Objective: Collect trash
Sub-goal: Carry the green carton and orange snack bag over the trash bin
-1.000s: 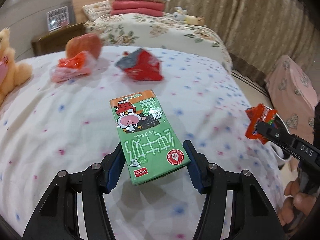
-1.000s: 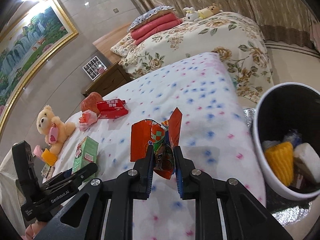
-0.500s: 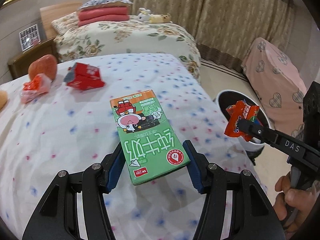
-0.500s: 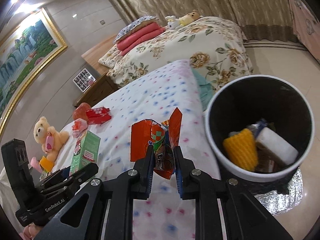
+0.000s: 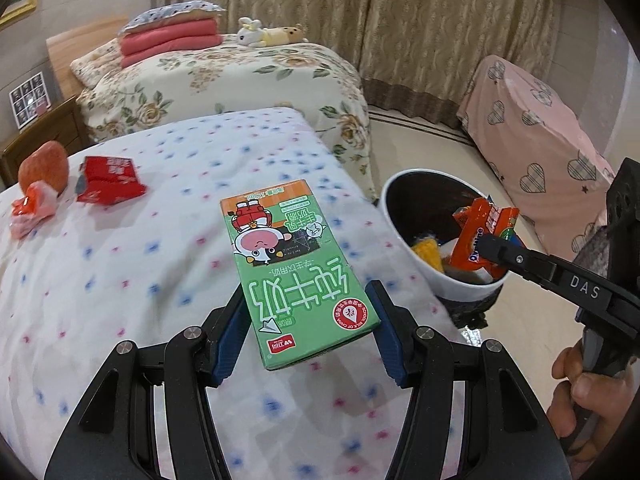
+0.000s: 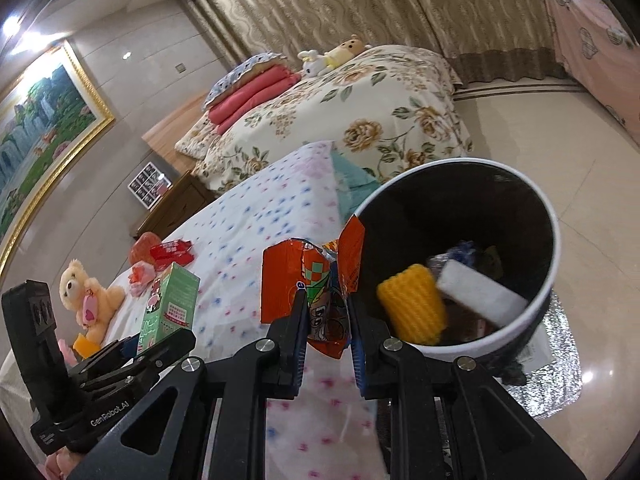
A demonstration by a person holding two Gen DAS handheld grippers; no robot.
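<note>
A green milk carton (image 5: 298, 268) is clamped between the blue pads of the left gripper (image 5: 308, 330), its printed face turned up and its far end tilted upward above the dotted bedspread (image 5: 132, 264). In the right wrist view the same carton (image 6: 170, 304) is seen edge-on, held out over the bed. An orange snack wrapper (image 6: 316, 292) is pinched between the narrow-set fingers of the right gripper (image 6: 328, 340); in the left wrist view that wrapper (image 5: 480, 232) is seen raised in front of the mouth of the trash bin (image 5: 390, 216), with a hand (image 5: 588, 408) wrapped around the gripper's handle at the lower right.

The bin (image 6: 554, 240), white outside and black inside, stands on the floor just beside the corner of the bed, on a crinkled silver mat (image 6: 556, 368). Inside it a yellow corn-shaped piece (image 6: 412, 304) and a white block (image 6: 480, 300) are lying on darker scraps that cannot be made out.

Farther along the bedspread a red packet (image 5: 108, 178) is lying flat, with a crumpled pink-and-orange wrapper (image 5: 30, 212) and a red apple (image 5: 44, 164) close beside it. A teddy bear (image 6: 88, 296) is seated near the far side of that bed. Beyond, a second bed with a floral cover (image 5: 240, 84) is seen, with folded red blankets (image 5: 168, 42) and a plush toy (image 5: 268, 34) on it, backed by beige curtains (image 5: 400, 12).
</note>
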